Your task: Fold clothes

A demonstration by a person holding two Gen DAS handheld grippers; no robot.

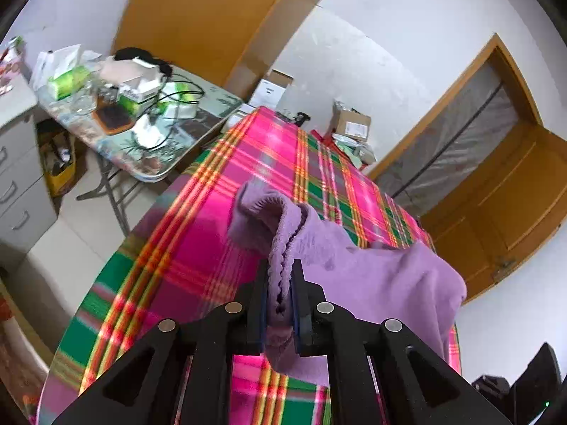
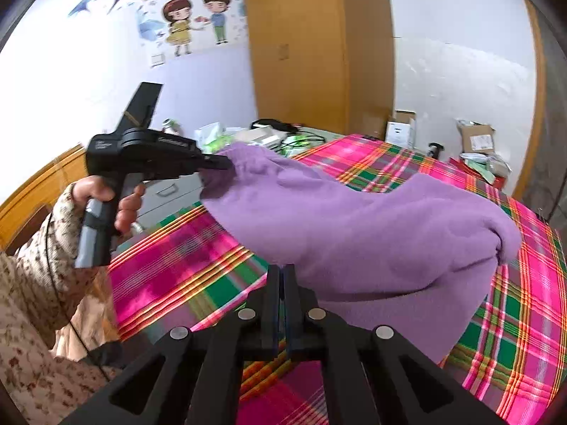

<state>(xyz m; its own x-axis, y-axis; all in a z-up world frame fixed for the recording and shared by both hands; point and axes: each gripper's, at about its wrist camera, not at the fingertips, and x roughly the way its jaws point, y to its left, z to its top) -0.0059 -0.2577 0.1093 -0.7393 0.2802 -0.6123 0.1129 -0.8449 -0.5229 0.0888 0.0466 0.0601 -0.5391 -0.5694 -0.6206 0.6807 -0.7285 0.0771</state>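
A purple fleece garment lies partly lifted over the table's pink and green plaid cloth. My left gripper is shut on the garment's scalloped edge, and the fabric bunches between its fingers. In the right wrist view a hand in a flowered sleeve holds that left gripper up at the left, raising a corner of the garment. My right gripper is shut, fingers pressed together. The garment's lower edge passes just behind its tips, and no fabric shows between them.
A cluttered side table with cables and boxes stands beyond the left edge of the plaid table, beside grey drawers. Cardboard boxes sit at the far end. A wooden door is at the right, a wardrobe behind.
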